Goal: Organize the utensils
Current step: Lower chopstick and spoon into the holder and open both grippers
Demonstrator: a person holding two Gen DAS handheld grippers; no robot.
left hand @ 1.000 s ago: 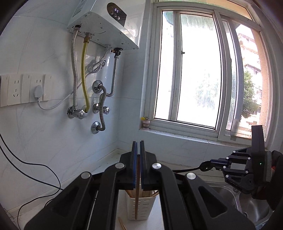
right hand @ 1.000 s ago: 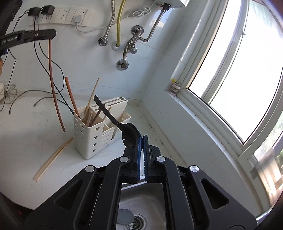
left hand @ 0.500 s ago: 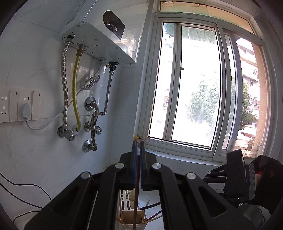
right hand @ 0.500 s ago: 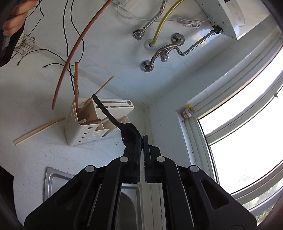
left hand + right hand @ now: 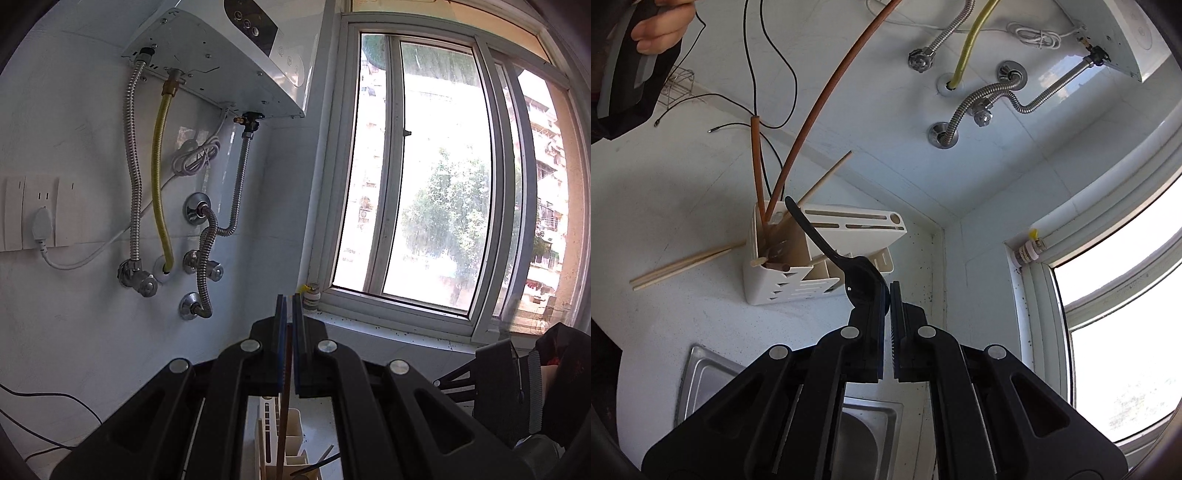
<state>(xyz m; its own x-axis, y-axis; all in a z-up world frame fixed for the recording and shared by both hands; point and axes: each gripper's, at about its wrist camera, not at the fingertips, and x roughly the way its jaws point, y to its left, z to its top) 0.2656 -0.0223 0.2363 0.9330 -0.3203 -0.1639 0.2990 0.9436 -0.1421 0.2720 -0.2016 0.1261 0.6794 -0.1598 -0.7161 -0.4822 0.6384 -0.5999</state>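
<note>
Lowering since a second earlier, left gripper [image 5: 287, 314], clamped on brown chopstick [image 5: 827, 96], brought its tip into holder [image 5: 783, 284]; right gripper [image 5: 888, 299], clamped on black utensil [image 5: 862, 275], hovered beside holder.

A white tiled wall [image 5: 74, 332] carries a water heater [image 5: 229, 62], braided metal hoses [image 5: 135, 166], a yellow hose [image 5: 160, 177] and a socket strip [image 5: 33, 210]. Daylight is admitted through a sliding window [image 5: 436, 192]. A white bench [image 5: 683, 310] and a steel sink [image 5: 705, 380] are located below.
</note>
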